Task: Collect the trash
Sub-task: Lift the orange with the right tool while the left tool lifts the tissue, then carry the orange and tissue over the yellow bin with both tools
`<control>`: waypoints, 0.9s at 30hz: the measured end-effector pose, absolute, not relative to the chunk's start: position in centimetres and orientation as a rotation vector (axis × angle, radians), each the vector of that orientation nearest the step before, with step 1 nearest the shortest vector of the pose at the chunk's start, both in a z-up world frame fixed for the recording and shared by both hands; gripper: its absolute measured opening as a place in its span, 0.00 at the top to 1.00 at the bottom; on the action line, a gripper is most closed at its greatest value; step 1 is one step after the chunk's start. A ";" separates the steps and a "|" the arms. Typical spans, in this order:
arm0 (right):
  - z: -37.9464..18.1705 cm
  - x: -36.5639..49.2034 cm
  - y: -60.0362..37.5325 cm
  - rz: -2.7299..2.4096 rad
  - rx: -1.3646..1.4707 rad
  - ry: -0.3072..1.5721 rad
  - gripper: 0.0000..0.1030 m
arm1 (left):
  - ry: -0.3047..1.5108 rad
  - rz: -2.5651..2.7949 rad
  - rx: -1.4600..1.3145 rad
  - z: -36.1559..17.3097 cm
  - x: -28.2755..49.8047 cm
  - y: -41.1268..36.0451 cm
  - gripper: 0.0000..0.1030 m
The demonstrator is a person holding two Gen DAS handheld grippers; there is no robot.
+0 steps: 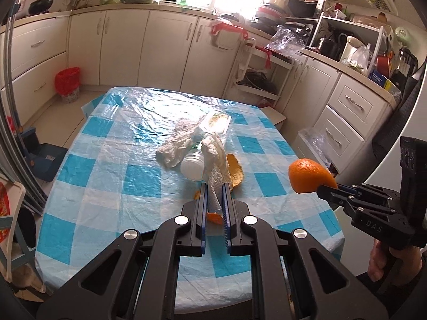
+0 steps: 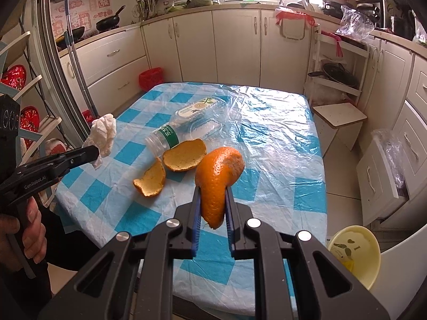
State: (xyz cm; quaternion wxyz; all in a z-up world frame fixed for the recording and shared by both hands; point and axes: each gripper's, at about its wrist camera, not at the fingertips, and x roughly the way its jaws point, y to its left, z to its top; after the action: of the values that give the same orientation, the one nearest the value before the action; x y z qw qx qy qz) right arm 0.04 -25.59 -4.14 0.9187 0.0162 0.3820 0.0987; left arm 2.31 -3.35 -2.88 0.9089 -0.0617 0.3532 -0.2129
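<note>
The left gripper point(image 1: 215, 186) pinches a crumpled white tissue point(image 1: 215, 157), lifted above the checked bench point(image 1: 112, 186). On the bench lie a clear bottle point(image 2: 170, 136) on its side and two pale-lined orange peels point(image 2: 184, 156). The right gripper point(image 2: 212, 194) clamps a curved, bright orange peel point(image 2: 218, 170), rind outward, held in the air.

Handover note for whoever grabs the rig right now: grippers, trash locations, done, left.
Left gripper: shut on a crumpled tissue, lifted off the table.
Right gripper: shut on an orange peel, also in the air.
On the table: two peel pieces, a lying plastic bottle, a clear tray, another tissue.
Yellow bin at the table's near right corner; red-lined bin on the floor far left.
Done: two pickups. Left: drop both, then clear the rest.
</note>
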 end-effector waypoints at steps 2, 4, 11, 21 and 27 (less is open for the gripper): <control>-4.1 -0.2 -26.0 0.197 0.037 0.779 0.83 | 0.725 -0.468 -0.109 -2.7 2.0 -4.6 0.91; -4.0 -0.5 -26.6 0.188 0.045 0.771 0.83 | 0.721 -0.497 -0.096 -2.5 1.7 -5.9 0.91; -4.3 -2.0 -30.3 0.134 0.095 0.766 0.83 | 0.728 -0.580 -0.077 -2.2 1.3 -10.4 0.91; -6.6 -4.8 -38.5 -0.027 0.235 0.801 0.83 | 0.781 -0.714 -0.009 -3.7 0.1 -19.9 0.91; -8.0 -4.6 -44.0 -0.139 0.321 0.896 0.83 | 0.813 -0.793 0.031 -4.6 -0.7 -26.3 0.91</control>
State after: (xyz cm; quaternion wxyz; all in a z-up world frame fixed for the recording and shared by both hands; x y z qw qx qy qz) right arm -4.61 -43.98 -8.05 0.8864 0.1546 0.4311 -0.0670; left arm -0.69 -26.33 -4.58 0.8431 0.0149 0.3848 -0.3753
